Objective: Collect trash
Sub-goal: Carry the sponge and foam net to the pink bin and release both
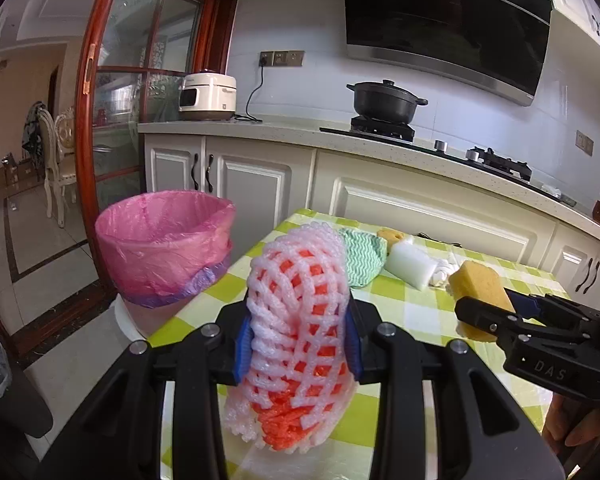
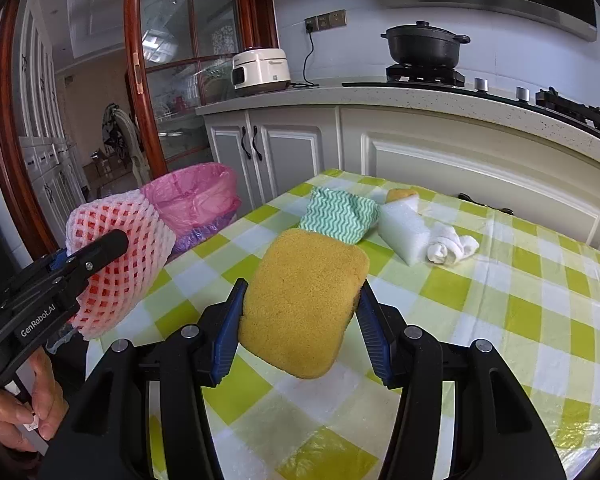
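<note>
My left gripper (image 1: 298,340) is shut on a pink-and-white foam fruit net (image 1: 300,320) and holds it above the checked table's left edge; the net also shows in the right wrist view (image 2: 116,256). My right gripper (image 2: 302,304) is shut on a yellow sponge (image 2: 304,300), lifted above the table; the sponge shows in the left wrist view (image 1: 480,288). A bin lined with a pink bag (image 1: 164,248) stands on the floor just left of the table, also in the right wrist view (image 2: 196,200).
On the green-checked tablecloth (image 2: 500,300) lie a green wavy cloth (image 2: 336,216), a white foam block (image 2: 404,232), a rolled white tissue (image 2: 448,248) and a small yellow piece (image 2: 400,194). White cabinets (image 2: 460,160) stand behind the table.
</note>
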Demonstrator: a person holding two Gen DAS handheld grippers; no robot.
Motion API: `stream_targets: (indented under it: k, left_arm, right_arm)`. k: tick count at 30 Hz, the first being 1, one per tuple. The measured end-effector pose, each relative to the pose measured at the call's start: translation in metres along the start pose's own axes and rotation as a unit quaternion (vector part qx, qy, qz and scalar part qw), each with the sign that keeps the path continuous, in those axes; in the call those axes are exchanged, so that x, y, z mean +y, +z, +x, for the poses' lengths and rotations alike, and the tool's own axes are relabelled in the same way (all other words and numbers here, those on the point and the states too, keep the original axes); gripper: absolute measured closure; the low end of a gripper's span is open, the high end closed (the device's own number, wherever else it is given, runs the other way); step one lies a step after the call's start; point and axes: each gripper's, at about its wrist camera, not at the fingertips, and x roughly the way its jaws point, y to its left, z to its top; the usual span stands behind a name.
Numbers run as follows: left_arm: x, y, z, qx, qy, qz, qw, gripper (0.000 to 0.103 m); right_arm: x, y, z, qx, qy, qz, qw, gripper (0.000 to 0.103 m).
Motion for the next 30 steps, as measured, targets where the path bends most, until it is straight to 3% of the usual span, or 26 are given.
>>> stream_targets:
  k: [13, 30]
  left_arm:
    - [0.008, 0.000, 0.017, 0.011, 0.013, -0.002, 0.9999, 0.068]
    - [0.078, 0.051, 0.052, -0.010, 0.081, -0.040, 0.9959, 0.067]
  right_arm:
    - [0.010, 0.007, 0.026, 0.006, 0.035, -0.009, 0.999, 0.052]
    - [0.057, 0.083, 0.113, -0.002, 0.106, -0.058, 0.993, 0.052]
